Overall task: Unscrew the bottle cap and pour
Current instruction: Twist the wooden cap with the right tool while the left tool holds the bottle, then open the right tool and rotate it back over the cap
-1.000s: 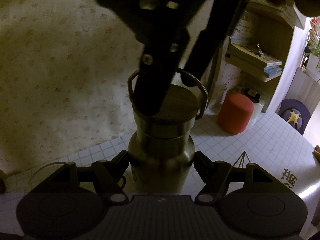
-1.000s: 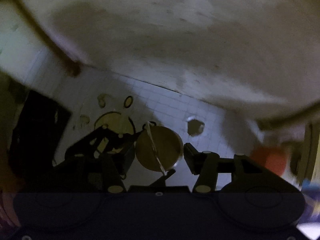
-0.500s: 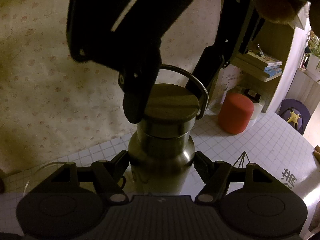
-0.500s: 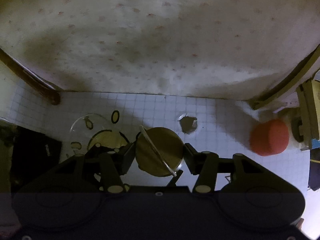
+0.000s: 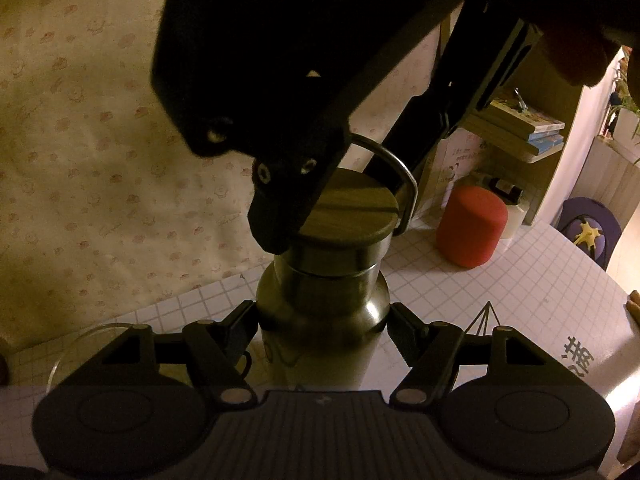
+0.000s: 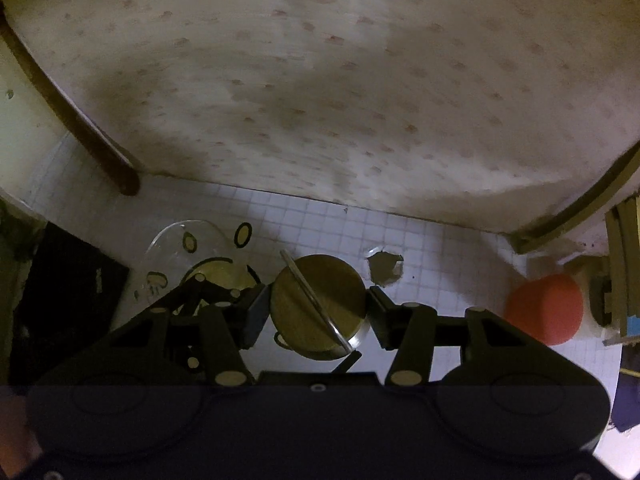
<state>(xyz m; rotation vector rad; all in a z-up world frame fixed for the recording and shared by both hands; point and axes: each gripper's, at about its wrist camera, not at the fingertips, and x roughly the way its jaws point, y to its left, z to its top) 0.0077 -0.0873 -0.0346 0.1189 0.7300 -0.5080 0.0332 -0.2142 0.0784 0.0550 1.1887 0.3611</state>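
A steel bottle (image 5: 320, 320) stands upright on the grid-patterned table (image 5: 520, 280). My left gripper (image 5: 322, 322) is shut on its shoulder, one finger at each side. The bottle cap (image 5: 352, 212) has a wooden top and a metal loop handle (image 5: 404, 184). My right gripper (image 5: 340, 200) comes down from above, shut on the cap; its body hides the cap's left part. In the right wrist view I look straight down on the cap (image 6: 320, 304), with the right gripper (image 6: 318, 312) closed on its sides.
A clear glass (image 6: 180, 244) with printed ovals stands left of the bottle, its rim also showing in the left wrist view (image 5: 92, 332). A red cylinder (image 5: 472, 226) stands at the right by a bookshelf (image 5: 520, 128). A patterned wall rises close behind. A dark object (image 6: 68, 284) lies far left.
My right gripper has turned around the bottle's axis with the cap in it; the loop handle swung from broadside to the right side. The bottle and left gripper stayed still.
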